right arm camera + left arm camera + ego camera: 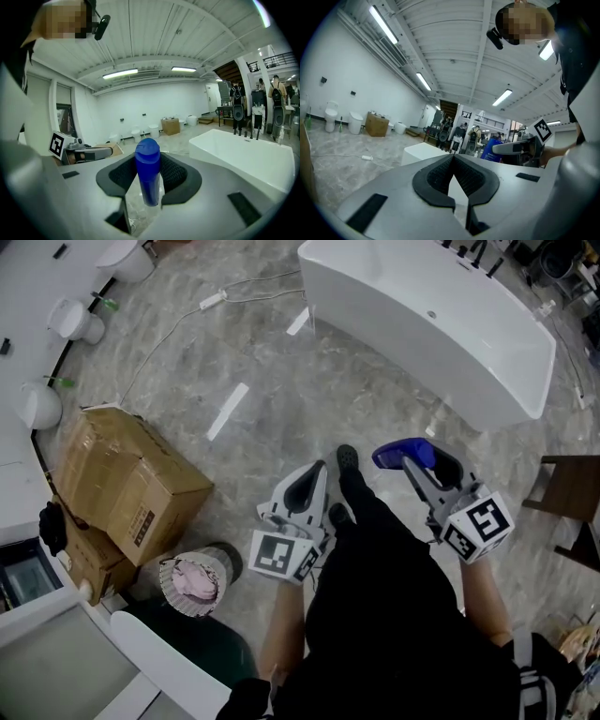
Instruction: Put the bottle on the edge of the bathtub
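clamped on the blue bottle (147, 178), the right gripper (411, 465) is nearer the bathtub (422, 345) ahead; the left gripper (314, 472) is pinched shut, empty.

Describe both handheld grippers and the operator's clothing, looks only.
Left gripper and right gripper match: light-grey wedge-shaped shells, jaws lined with black ribbed pads, black rectangular patches on top. Each carries a white cube with black square markers. No cables visible. Operator wears black clothing and black shoes.
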`<state>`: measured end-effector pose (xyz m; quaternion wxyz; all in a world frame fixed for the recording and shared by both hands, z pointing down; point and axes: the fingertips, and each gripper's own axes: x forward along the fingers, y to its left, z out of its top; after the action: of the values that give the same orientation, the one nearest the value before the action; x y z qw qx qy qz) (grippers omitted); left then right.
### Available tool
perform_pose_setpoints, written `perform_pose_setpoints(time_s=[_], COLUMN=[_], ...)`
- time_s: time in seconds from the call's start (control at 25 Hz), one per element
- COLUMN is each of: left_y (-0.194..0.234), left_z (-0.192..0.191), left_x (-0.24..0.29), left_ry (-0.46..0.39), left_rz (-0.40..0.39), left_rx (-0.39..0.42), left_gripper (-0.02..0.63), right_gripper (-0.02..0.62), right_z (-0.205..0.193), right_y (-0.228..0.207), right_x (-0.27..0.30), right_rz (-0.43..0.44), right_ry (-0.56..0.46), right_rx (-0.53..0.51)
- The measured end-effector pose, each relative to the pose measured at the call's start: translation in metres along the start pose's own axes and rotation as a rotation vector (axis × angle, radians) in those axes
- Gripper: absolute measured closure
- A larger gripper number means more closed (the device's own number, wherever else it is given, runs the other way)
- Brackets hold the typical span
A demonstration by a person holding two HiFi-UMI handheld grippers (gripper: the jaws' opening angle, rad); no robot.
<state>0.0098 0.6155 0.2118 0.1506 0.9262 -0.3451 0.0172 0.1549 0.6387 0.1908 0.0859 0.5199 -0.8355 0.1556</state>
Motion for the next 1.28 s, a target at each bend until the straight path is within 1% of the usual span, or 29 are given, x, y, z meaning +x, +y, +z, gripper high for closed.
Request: perform_pose_setpoints(time_s=[0.16,0.32,0.48,0.6,0.8,1.0,1.16,1.28], left_y=[0.034,0.057,0.077,0.088,0.106,0.153,0.200,0.243], left_z=[0.024,0.057,0.086,0.094,0.098,0.101,0.111,0.125], left_x=[0.032,0.070,0.105,0.127,0.148,0.176,0.206,0.234], left_ry=[0.006,-0.008,-0.037,-0.047,-0.031,-0.019,-0.020,-0.027], left_rz=[0.044,0.028,0.048,0.071,0.088,0.072,0.040,0.003], left_rx=[0.015,0.035,0.054,0.059,0.065,0.040,0.022,-0.022], left_gripper=[0.595,0.595,0.595,0.595,0.595,0.595,0.595,0.595], right_gripper=[0.446,0.446,0.446,0.446,0.446,0.446,0.446,0.446], right_z=[0.022,0.057,0.078,0.084,0.087,0.090,0.095,0.108], right_y=[-0.025,-0.049,-0.067,-0.081,-0.092,-0.102,-0.118,-0.129], right_x=[0.050,0.091,0.126,0.149,0.184,0.232,0.281,0.321], right_rz=[0.038,0.074,0.129,0.159,0.186,0.178,0.124,0.093], right_ry=[-0.028,-0.087,-0.101,-0.094,-0.055,-0.012,0.029,0.044], right_rx=[0.009,-0.010,-0.047,-0.046,-0.038,-0.059,-0.071,-0.112])
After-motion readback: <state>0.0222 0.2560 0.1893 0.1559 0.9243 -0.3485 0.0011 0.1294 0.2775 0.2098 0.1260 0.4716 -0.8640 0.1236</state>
